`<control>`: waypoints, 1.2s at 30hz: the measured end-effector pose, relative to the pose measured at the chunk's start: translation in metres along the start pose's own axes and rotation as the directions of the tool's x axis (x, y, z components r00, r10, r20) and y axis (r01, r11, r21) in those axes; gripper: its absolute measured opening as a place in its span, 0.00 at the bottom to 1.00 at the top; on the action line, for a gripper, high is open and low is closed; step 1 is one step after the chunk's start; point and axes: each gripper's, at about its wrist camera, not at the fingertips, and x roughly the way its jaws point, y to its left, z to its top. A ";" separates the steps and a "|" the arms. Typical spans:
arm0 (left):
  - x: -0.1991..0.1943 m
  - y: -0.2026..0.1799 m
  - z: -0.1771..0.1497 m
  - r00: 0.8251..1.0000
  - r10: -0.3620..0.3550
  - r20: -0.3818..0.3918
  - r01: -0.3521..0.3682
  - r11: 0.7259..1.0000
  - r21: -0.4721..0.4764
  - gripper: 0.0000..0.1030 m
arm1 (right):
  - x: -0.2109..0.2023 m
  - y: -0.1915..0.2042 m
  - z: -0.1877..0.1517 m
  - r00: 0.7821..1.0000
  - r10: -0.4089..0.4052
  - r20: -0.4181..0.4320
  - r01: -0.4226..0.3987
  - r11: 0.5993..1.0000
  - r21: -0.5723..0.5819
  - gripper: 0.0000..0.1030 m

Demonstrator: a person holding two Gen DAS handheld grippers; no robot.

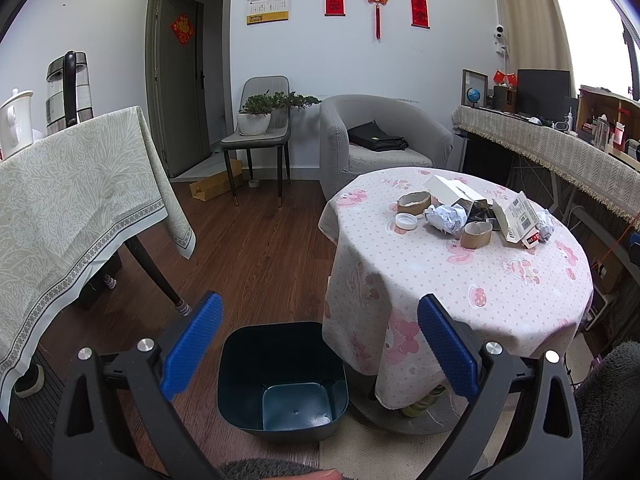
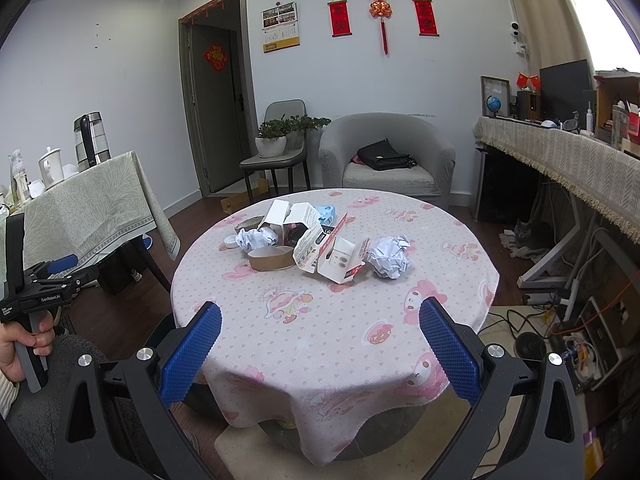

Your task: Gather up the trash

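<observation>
**Trash heaped on the round table, bin beside it on the floor**

The left tongs [image 1: 320, 344] are spread wide, grasping nothing, over the dark blue trash bin [image 1: 240, 364], which stands on the wood floor [image 1: 256, 248] just beside the round table [image 1: 460, 280]. The right tongs [image 2: 320, 344] are likewise released above the table's near edge. On its pink cloth, left to right, lie a white bottle cap [image 2: 231, 243], a crumpled paper ball [image 2: 256, 238], a cardboard tape ring [image 2: 272, 261], opened white cartons [image 2: 336, 258] and a second paper ball [image 2: 389, 258].
</observation>
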 end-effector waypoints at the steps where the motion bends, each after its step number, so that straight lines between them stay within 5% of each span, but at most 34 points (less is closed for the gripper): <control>1: 0.001 0.000 0.000 1.000 0.000 0.000 0.000 1.000 0.000 0.97 | 0.000 0.000 0.000 1.000 0.000 0.000 0.000 1.000 0.000 0.97; 19: -0.005 0.003 0.006 1.000 0.022 0.009 -0.022 1.000 0.018 0.96 | 0.006 -0.007 0.003 0.999 0.022 -0.042 -0.020 0.999 0.042 0.97; 36: 0.004 -0.014 0.051 0.996 -0.086 0.039 0.088 0.995 -0.045 0.96 | 0.025 -0.013 0.036 0.995 -0.037 -0.089 0.037 0.999 -0.006 0.97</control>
